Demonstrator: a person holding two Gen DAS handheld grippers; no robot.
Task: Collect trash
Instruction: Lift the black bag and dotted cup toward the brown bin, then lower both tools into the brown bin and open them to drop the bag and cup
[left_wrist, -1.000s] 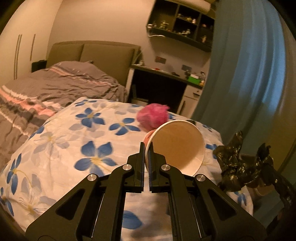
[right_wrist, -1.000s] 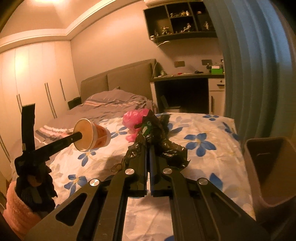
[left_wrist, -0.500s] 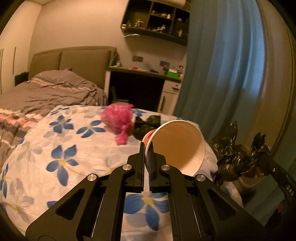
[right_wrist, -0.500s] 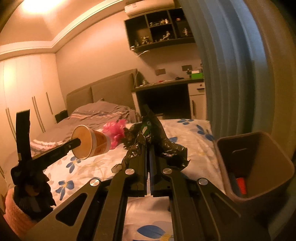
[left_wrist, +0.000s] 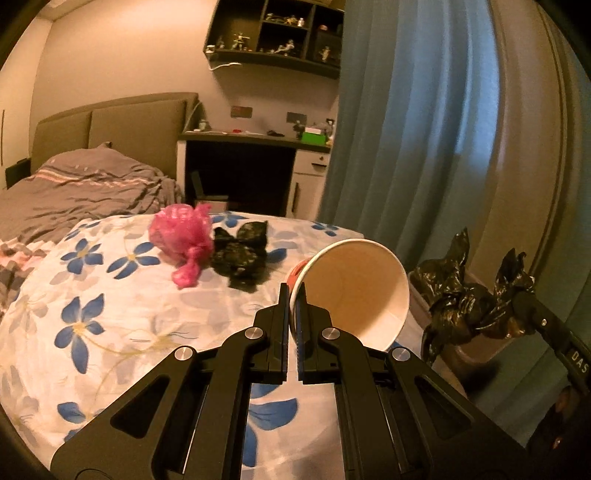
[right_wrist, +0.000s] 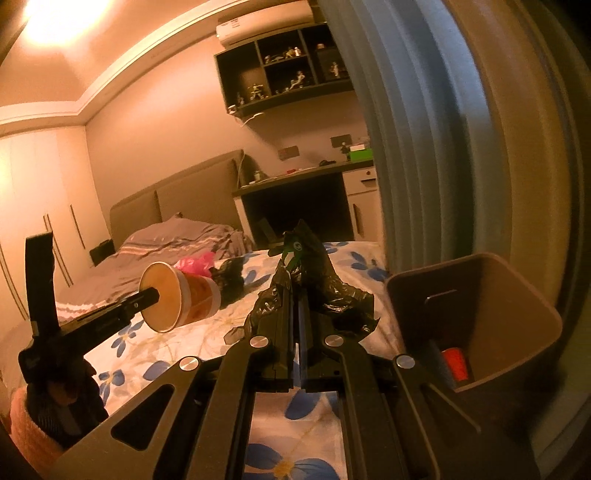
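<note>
Both grippers have swung from over the bed toward the bin at its far corner. The left gripper stays clamped on the paper cup's rim, and the right gripper on the black bag, now just beside the bin's mouth. Dropping looks next; a pink bag and another black bag remain near the bed's far edge.

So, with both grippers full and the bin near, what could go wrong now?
The left gripper pinches only the paper cup's thin rim, so the cup may slip or crush. The black bag in the right gripper hangs loose and may catch on the bin's rim. The pink bag and another black bag on the bed could be forgotten.
</note>
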